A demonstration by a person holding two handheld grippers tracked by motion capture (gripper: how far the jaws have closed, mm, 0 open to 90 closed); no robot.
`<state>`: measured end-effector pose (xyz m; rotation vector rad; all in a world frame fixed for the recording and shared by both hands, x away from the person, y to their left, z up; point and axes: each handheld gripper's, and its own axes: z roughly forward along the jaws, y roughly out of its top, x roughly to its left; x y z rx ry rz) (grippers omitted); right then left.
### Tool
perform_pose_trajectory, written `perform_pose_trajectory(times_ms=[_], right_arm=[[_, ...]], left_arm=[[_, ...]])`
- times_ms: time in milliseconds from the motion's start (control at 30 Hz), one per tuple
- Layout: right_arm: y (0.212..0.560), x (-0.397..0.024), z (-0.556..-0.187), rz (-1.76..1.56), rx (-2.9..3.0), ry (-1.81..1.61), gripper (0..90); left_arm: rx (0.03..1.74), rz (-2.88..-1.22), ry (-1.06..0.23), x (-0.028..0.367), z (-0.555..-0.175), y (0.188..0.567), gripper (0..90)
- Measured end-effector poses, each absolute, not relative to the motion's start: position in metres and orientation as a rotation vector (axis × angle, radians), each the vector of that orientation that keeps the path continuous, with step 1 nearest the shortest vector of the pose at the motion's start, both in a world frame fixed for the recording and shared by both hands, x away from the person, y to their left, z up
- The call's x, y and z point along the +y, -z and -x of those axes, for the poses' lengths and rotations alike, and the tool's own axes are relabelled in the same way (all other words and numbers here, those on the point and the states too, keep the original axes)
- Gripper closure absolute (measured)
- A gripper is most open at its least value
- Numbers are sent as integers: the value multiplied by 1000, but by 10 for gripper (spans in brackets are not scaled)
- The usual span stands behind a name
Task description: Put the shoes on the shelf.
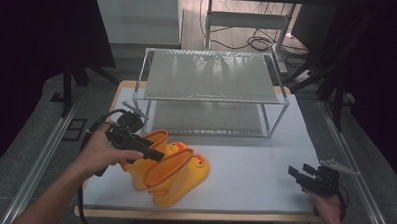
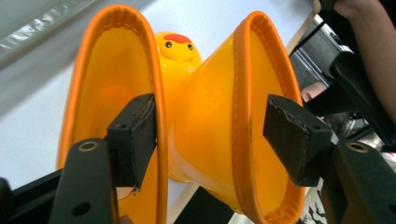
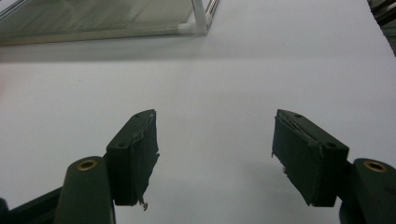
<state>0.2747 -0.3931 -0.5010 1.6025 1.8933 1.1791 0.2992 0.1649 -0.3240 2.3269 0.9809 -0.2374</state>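
Two yellow duck-faced rubber boots with orange rims lie side by side on the white table (image 1: 255, 159), at the front left. In the left gripper view one boot (image 2: 107, 70) is at the left and the other boot (image 2: 210, 93) at the right. My left gripper (image 2: 210, 126) stands open with one pad inside each boot's mouth, so the two neighbouring rims are between the jaws. The right pad stands clear of its rim. From above, the left gripper (image 1: 157, 154) is over the pair of boots (image 1: 182, 174). My right gripper (image 1: 297, 173) rests open near the front right edge, and the right gripper (image 3: 215, 140) has nothing between its pads.
A two-level metal-framed shelf rack (image 1: 213, 75) stands at the back middle of the table; its corner (image 3: 198, 21) is ahead of the right gripper. Aluminium rails run along both sides of the table. Cables lie on the floor behind.
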Motion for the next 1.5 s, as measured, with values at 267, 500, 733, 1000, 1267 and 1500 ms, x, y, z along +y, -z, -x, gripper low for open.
perform_pose_trajectory(times_ms=[267, 500, 733, 1000, 1267, 1500], right_arm=[[501, -394, -274, -1607, 1886, -1181, 309], [501, -393, -275, -1604, 1888, -1179, 309], [500, -394, -274, -1607, 1883, -1182, 309], [500, -394, -275, -1607, 1885, -1175, 309], [500, -396, -275, -1619, 1872, -1175, 312], [500, -400, -274, -1627, 1861, -1181, 312]], left_arm=[[995, -2379, 236, 156, -297, 338, 334], [1031, -2416, 184, 146, -299, 346, 374], [1071, -2404, 111, 146, -297, 344, 690], [1065, -2397, 71, 149, -298, 343, 818], [1036, -2366, 119, 143, -309, 333, 821], [986, -2346, 149, 135, -312, 310, 820]])
